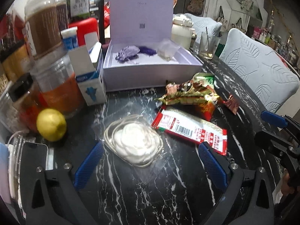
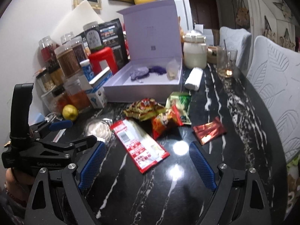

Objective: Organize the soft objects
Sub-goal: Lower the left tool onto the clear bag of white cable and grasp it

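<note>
Left gripper (image 1: 150, 162): jaws wide apart, empty, blue pads flanking the clear-wrapped white fabric flower (image 1: 137, 143) on the black marble table (image 1: 142, 196).
Red-and-white flat packet (image 2: 139, 143): right of the flower, between the right pads.
Right gripper (image 2: 147, 166): jaws spread, holding nothing.
Open lilac box (image 2: 144, 91): behind, holding purple pouches (image 2: 139, 73).

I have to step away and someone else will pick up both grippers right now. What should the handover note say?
Left gripper: open, holding nothing, white flower in clear wrap lies between its fingers on the table.
Right gripper: open, empty, above the red-and-white packet.
Lavender box: open, already holds a purple cloth and a small clear bag.
Still on the table: the flower, the packet, the snack wrappers, a red foil sachet.
Left to do: presumably move these into the box.
</note>
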`<state>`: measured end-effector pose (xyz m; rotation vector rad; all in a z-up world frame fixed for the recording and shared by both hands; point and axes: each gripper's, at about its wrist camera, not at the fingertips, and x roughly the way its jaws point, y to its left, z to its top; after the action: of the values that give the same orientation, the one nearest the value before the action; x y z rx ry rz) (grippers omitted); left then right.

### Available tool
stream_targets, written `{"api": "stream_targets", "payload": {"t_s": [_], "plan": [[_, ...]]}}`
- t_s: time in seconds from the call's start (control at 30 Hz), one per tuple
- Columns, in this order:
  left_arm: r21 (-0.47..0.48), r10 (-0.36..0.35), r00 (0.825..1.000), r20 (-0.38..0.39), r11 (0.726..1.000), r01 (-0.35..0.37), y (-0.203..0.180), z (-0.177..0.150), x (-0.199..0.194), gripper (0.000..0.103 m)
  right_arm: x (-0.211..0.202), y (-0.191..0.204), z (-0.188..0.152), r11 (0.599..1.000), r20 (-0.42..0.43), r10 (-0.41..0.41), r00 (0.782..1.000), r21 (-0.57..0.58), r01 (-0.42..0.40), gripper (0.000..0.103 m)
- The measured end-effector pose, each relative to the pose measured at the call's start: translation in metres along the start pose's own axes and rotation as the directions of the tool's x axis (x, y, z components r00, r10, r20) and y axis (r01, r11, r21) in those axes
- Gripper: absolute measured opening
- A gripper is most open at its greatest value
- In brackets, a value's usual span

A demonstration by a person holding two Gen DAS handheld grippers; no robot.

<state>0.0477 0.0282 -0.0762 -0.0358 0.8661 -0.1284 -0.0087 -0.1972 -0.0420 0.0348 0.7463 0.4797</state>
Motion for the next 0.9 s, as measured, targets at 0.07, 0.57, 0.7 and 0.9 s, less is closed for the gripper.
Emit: {"api": "stream_targets", "payload": {"t_s": [0.07,0.57,0.7,0.9], "plan": [[-0.010,-0.002,1.000,-0.018,1.000,0.001,0.002,0.000,0.008,0.103,0.005,-0.002,-0.002,1.000,-0.009,0.004,1.000,0.002,-0.004,0.091],[-0.030,0.014,0.995,-0.097,0.999,-0.017,0.008,0.004,0.051,0.103,0.031,-0.022,-0.002,0.999,-0.066,0.015,0.998,0.046,-0.012,0.091],[0.016,0.064,0.994,-0.091,0.998,-0.063,0.004,0.002,0.058,0.103,0.037,-0.022,-0.001,0.999,-0.082,0.021,0.996,0.052,-0.017,0.091],[0.020,0.051,0.997,-0.053,0.999,-0.050,0.010,0.005,0.055,0.075,0.041,-0.022,-0.001,0.998,-0.098,0.020,0.995,0.062,-0.014,0.091]]}}
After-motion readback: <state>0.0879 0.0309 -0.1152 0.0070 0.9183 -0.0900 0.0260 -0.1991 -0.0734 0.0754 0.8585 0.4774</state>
